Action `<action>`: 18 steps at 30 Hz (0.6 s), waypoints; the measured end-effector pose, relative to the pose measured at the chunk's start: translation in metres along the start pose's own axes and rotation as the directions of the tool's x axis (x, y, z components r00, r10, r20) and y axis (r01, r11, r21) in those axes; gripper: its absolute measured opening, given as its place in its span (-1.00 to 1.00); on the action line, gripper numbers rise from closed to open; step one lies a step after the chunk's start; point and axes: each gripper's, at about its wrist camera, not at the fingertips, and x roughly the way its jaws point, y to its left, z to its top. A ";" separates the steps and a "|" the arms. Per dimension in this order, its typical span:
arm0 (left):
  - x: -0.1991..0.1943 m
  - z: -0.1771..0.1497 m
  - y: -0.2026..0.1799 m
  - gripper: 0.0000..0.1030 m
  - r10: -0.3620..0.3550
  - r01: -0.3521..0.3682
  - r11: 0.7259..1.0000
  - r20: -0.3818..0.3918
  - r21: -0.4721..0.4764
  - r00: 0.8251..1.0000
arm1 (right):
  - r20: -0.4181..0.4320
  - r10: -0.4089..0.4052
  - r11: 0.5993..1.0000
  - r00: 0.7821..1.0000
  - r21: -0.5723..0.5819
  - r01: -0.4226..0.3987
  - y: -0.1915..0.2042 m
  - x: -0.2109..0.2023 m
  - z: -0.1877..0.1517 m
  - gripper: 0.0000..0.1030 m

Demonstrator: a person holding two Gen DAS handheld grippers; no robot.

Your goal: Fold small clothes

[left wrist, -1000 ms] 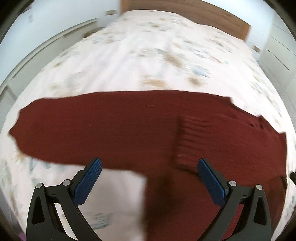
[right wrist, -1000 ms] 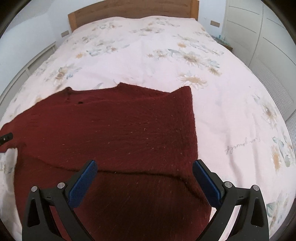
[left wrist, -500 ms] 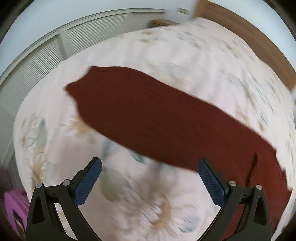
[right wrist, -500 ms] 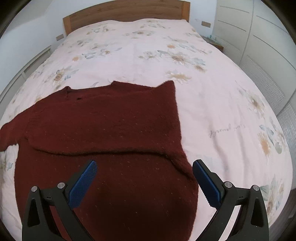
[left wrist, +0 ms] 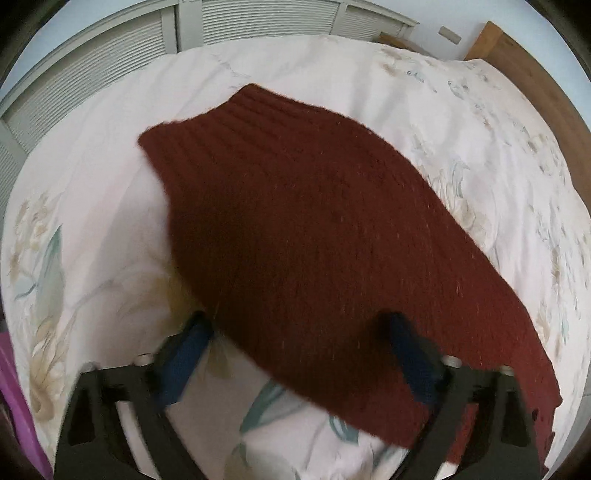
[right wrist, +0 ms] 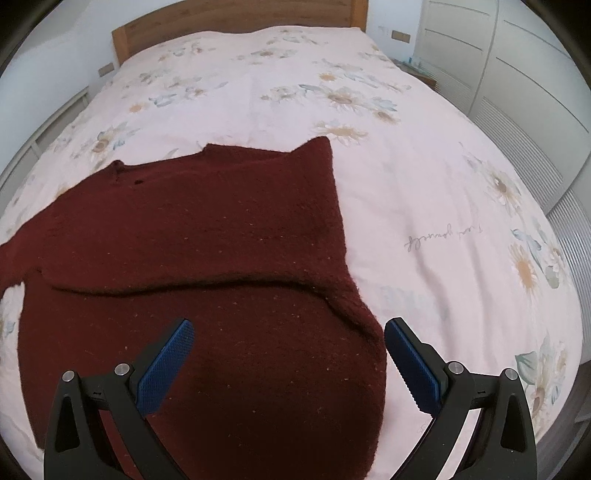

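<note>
A dark red knitted sweater (right wrist: 207, 236) lies spread on the bed's pale pink floral bedspread (right wrist: 424, 192), toward the foot end, well short of the wooden headboard (right wrist: 236, 18); in the right wrist view one sleeve is folded across the chest, its lower edge forming a ridge that runs across the body of the garment, and the neckline points toward the headboard; two small holes show near the collar.

The right gripper (right wrist: 288, 363) hangs tilted down over the lower body of the sweater, its blue-padded fingers (right wrist: 166, 365) spread wide; the left finger sits over the red knit and the right one just past the garment's side edge, over bare bedspread; nothing is pinched between them.

In the left wrist view the other sleeve (left wrist: 295, 206) of the sweater stretches away from the camera, ending in a ribbed cuff (left wrist: 207, 129) that rests flat on the bedspread; the left gripper (left wrist: 299, 360) is blurred, its fingers closing with the near part of the sleeve lying between them; the pads do not visibly press the knit, which looks flat on the bed. Grey louvred doors (left wrist: 110, 55) stand beyond the bed's far side; a purple object (left wrist: 18, 398) shows at the left edge.
</note>
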 end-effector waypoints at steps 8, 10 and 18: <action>-0.014 -0.004 -0.019 -0.77 -0.002 -0.006 0.986 0.049 0.166 0.999 | -0.022 0.010 1.000 1.000 0.006 -0.010 0.000 0.012 -0.005 0.99; -0.025 -0.008 -0.025 -0.78 -0.052 0.042 0.984 0.055 0.172 0.997 | -0.023 0.011 1.000 1.000 -0.010 -0.011 0.002 0.013 -0.005 0.99; -0.079 -0.042 -0.111 -0.79 -0.259 0.232 0.895 0.021 0.381 0.966 | 0.011 0.021 1.000 1.000 -0.020 -0.021 0.000 0.004 0.000 0.99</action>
